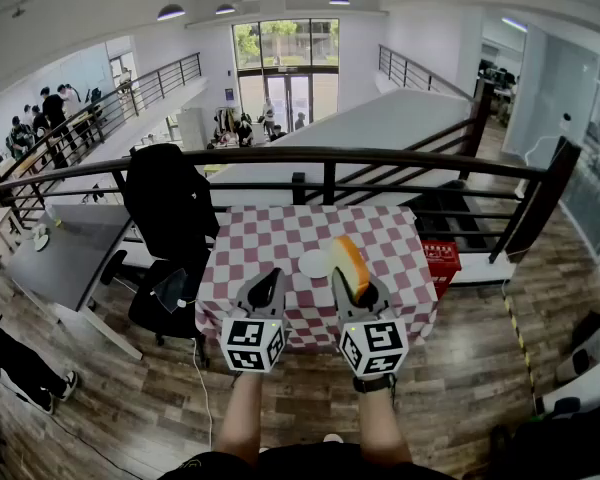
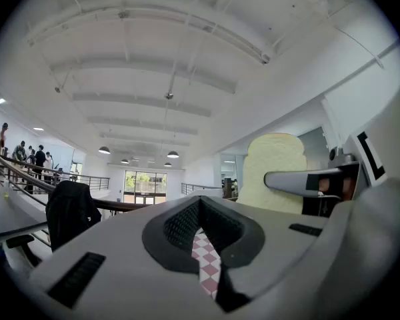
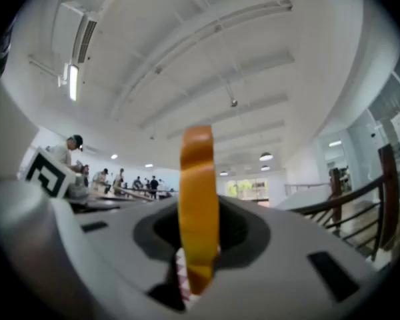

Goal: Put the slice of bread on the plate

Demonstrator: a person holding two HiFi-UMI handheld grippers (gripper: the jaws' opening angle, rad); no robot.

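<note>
**Item 1, right gripper** (image 1: 352, 280): My right-hand tool, with its jaws closed on the slice of bread (image 1: 349, 258). The slice is pale, with an orange-brown crust. It stands on edge between the pads, the crust facing the right gripper's own camera (image 3: 199, 205). The left gripper view shows its broad pale face (image 2: 273, 172).

**Item 2, left gripper** (image 1: 267, 283): My left-hand tool. Its jaws are drawn together, leaving only a thin slit that shows the cloth below. It holds nothing and hangs beside the right gripper.

**Item 3, plate** (image 1: 306, 265): Small, round, white and bare. It lies on the red-and-white checked tablecloth (image 1: 270, 238), just to the left of the held slice in the head view.

**Item 4, step in hand:** I judge this to be the carry. The slice is gripped and raised above the table, near the plate but not yet over its middle.

**Item 5, next move:**
- Bring the right gripper a little to the left, so the slice is above the plate.
- Tip the slice from upright toward flat.
- Lower it until it touches, then ease the jaws apart.

If I let go while it is upright, I expect the slice to topple, perhaps off the rim.
</note>
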